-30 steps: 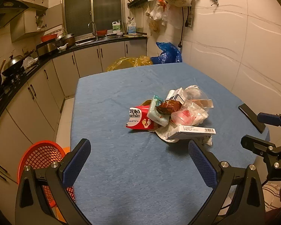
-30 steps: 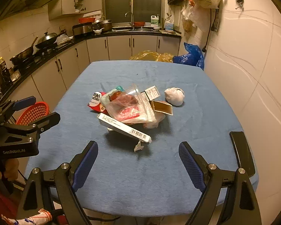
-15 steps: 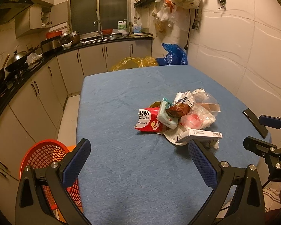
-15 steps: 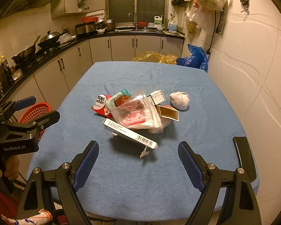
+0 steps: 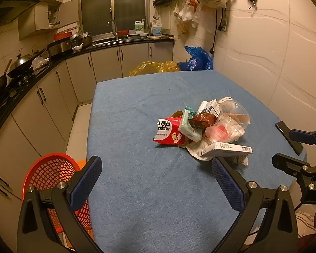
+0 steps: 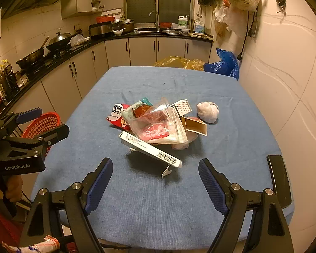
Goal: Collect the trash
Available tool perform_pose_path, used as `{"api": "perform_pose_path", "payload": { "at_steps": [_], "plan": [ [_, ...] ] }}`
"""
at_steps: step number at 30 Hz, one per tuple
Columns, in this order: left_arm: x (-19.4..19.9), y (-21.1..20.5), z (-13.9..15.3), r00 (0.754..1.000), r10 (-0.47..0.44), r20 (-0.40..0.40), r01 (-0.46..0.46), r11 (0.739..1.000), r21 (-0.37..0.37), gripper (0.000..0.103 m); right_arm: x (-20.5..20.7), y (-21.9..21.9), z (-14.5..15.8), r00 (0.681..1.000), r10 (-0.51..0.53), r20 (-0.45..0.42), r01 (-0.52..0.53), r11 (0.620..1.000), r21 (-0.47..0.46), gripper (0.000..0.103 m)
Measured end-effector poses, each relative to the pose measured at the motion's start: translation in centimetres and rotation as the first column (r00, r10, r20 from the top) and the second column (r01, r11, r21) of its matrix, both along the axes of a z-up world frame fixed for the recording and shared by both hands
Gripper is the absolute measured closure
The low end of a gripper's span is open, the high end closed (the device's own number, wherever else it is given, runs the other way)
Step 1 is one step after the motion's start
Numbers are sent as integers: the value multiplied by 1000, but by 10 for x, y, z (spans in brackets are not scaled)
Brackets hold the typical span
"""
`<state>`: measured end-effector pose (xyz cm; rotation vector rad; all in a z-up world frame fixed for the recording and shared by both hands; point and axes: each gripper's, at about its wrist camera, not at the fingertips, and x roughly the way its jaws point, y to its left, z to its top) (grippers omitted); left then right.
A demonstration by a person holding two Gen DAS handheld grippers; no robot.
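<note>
Taking the trash pile (image 6: 155, 126) as your landmark, the red mesh basket (image 6: 42, 124) stood well to its left, on the floor beside the blue tabletop (image 6: 158, 200) and below its edge. Your left claw (image 5: 157, 181) hung over the near part of the tabletop, short of the pile, its blue pads spread wide with nothing between them. In the right wrist view your hand (image 6: 8, 187) gripped that tool's handle at the left edge.

At the pile's left end lay a red and white packet (image 6: 118, 116), partly under a mint-green pouch (image 5: 188, 125) and a brown wrapper (image 5: 202, 121). A clear plastic bag (image 6: 160, 126) with something red inside covered the middle. A long white box (image 6: 149, 149) with a barcode leaned on the pile's near side, tilted. A small scrap of paper (image 6: 166, 171) lay just in front of it. A white carton (image 6: 182, 107) stood at the far side. A small open brown box (image 6: 196, 126) touched the pile's right flank, and a white crumpled ball (image 6: 207, 111) sat just beside that.

Your right claw (image 6: 155, 185) pointed down at the near side of the pile, pads wide apart and empty. A black flat object (image 6: 278, 175) lay near the tabletop's edge, well right of the pile.
</note>
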<state>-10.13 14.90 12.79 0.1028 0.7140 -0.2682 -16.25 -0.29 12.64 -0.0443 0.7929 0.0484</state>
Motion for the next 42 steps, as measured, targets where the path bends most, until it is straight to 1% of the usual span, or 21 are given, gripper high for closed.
{"api": "perform_pose_path", "payload": {
  "at_steps": [3, 4, 8, 12, 15, 23, 24, 27, 29, 32, 34, 35, 36, 37, 42],
  "plan": [
    [-1, -2, -1, 1000, -2, -5, 2, 1000, 2, 0, -1, -3, -2, 1000, -2, -4, 2, 1000, 4, 16],
    [2, 5, 2, 1000, -3, -7, 3, 1000, 0, 0, -1, -3, -2, 1000, -3, -5, 3, 1000, 6, 16],
    [-2, -3, -2, 1000, -9, -11, 9, 1000, 9, 0, -2, -5, -4, 1000, -2, -11, 2, 1000, 11, 17],
    [-3, -4, -4, 1000, -7, -22, 7, 1000, 12, 0, -1, -6, -8, 1000, 8, -26, -7, 1000, 18, 19],
    [-1, -5, -7, 1000, 3, -31, -2, 1000, 13, 0, 2, -7, -12, 999, 24, -39, -23, 999, 24, 23],
    [0, -5, -12, 997, 44, -56, -43, 999, 16, 0, 19, -10, -24, 993, 86, -77, -83, 996, 32, 26],
    [0, -4, -13, 997, 48, -58, -47, 999, 16, 0, 21, -12, -26, 992, 92, -84, -89, 995, 37, 27],
    [1, -2, -14, 995, 73, -67, -72, 997, 16, 0, 35, -14, -34, 984, 138, -115, -136, 990, 25, 36],
    [1, -1, -16, 993, 90, -72, -89, 996, 18, 0, 43, -15, -38, 978, 161, -132, -159, 987, 21, 37],
    [0, 1, -18, 990, 117, -79, -116, 993, 20, 0, 52, -21, -36, 976, 171, -133, -162, 984, 77, 37],
    [1, 2, -21, 987, 129, -96, -128, 992, 16, 0, 57, -24, -35, 976, 174, -127, -164, 982, 90, 39],
    [1, 2, -23, 986, 131, -105, -130, 991, 15, 0, 59, -24, -34, 976, 180, -125, -169, 981, 95, 43],
    [1, 2, -25, 984, 133, -115, -132, 991, 13, 0, 60, -25, -33, 975, 189, -118, -178, 979, 97, 52],
    [2, 1, -28, 983, 136, -126, -135, 991, 12, 0, 61, -25, -31, 974, 198, -113, -188, 977, 100, 57],
    [2, -4, -29, 981, 142, -129, -142, 990, 7, 0, 76, -27, -16, 962, 263, -71, -254, 960, 122, 57]
  ]
}}
